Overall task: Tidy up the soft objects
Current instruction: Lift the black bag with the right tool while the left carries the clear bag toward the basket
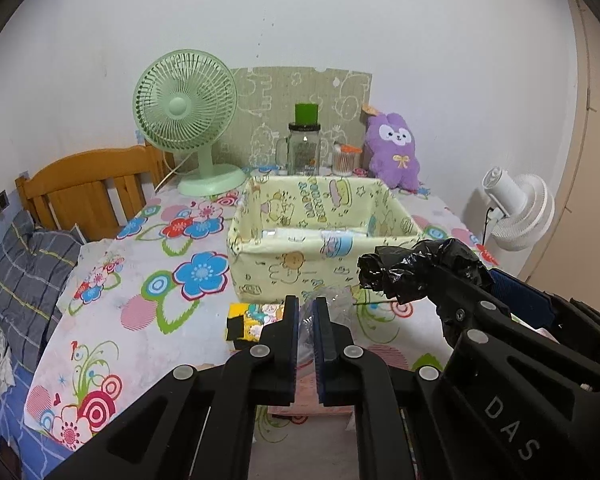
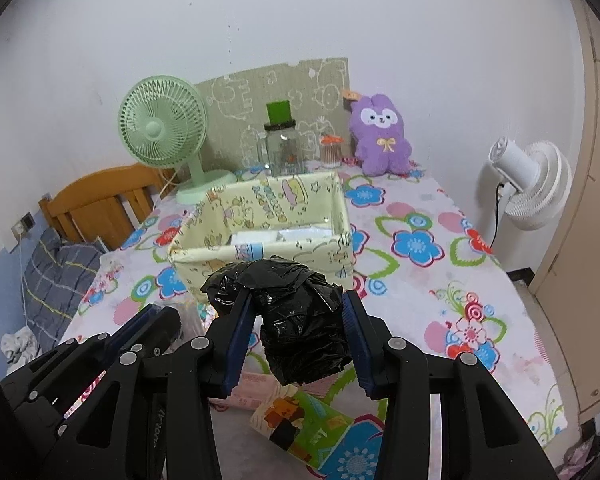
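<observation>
A pale yellow fabric basket [image 1: 260,258] [image 2: 204,254] with cartoon prints stands mid-table; white packets lie inside it. My right gripper [image 2: 296,316] is shut on a crumpled black plastic bag [image 2: 300,320] and holds it above the table, just short of the basket's near wall. The bag also shows in the left wrist view [image 1: 416,272]. My left gripper [image 1: 306,320] is shut on a thin clear plastic bag [image 1: 332,300] near the basket's front. A purple plush rabbit [image 1: 394,148] [image 2: 380,136] sits at the back.
A green desk fan [image 1: 188,120], a glass jar with a green lid [image 1: 304,148] and a cotton-swab jar [image 1: 345,160] stand at the back. A small colourful packet [image 1: 252,320], pink tissue pack [image 2: 252,392] and green packet [image 2: 300,428] lie near the front. White fan [image 2: 536,184] right; bed left.
</observation>
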The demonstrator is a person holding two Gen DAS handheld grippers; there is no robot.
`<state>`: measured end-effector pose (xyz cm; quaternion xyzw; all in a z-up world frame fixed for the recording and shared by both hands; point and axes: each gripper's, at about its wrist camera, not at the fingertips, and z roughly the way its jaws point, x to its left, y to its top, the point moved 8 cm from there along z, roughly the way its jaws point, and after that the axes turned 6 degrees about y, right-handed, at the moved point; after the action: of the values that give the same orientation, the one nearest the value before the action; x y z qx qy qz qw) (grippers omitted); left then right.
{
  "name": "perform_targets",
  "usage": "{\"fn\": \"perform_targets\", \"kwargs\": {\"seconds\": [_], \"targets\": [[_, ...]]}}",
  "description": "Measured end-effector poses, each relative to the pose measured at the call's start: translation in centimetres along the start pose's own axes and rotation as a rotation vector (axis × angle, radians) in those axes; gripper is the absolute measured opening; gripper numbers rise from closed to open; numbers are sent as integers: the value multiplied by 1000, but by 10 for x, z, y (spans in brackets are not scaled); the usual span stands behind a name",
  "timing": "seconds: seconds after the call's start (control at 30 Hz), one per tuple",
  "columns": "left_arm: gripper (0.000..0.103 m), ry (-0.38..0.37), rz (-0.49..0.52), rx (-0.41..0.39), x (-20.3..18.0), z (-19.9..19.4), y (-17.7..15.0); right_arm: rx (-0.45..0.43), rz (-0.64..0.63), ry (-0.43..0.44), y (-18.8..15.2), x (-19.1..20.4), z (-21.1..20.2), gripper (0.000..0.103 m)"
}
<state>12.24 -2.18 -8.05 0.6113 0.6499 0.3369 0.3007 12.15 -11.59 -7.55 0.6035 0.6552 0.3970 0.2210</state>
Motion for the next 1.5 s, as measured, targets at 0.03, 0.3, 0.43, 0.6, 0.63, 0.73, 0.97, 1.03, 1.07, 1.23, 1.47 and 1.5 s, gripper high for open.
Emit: {"fn": "perform_targets", "kwargs": {"seconds": [0.03,0.3,0.43,0.6,0.63,0.73,0.97,1.03,1.07,1.23,1.47,1.5], "targets": [[3,-4,0,-1,0,-2,2,-5,-2,-3,2,1,-3,48],[3,-24,1,-22,-2,-17,17,-38,-2,-13,17,2,-21,48],[3,-32,2,-42,-4,-24,26,-57,-2,-16,25,4,-31,48],[3,-51,-1,-55,-6,-29,35,-81,-10,-23,36,6,-41,48],[3,-54,-1,-57,-7,-30,37,-84,-11,-26,37,6,-42,48],[3,-64,1,-60,-8,-30,41,-93,-15,-33,42,6,-46,48],[3,-69,13,-66,-13,-27,52,-103,-7,-34,53,4,-42,48],[3,-67,13,-71,-13,-25,56,-106,-5,-32,56,3,-41,48],[3,-66,14,-73,-13,-24,58,-108,-5,-31,57,3,-40,48],[3,-57,6,-79,-12,-17,68,-116,-8,-23,68,3,-33,48],[3,-38,13,-85,-9,-7,80,-116,-27,-3,80,7,-19,48],[3,-34,15,-105,-8,-5,84,-116,-30,1,83,8,-16,48]]}}
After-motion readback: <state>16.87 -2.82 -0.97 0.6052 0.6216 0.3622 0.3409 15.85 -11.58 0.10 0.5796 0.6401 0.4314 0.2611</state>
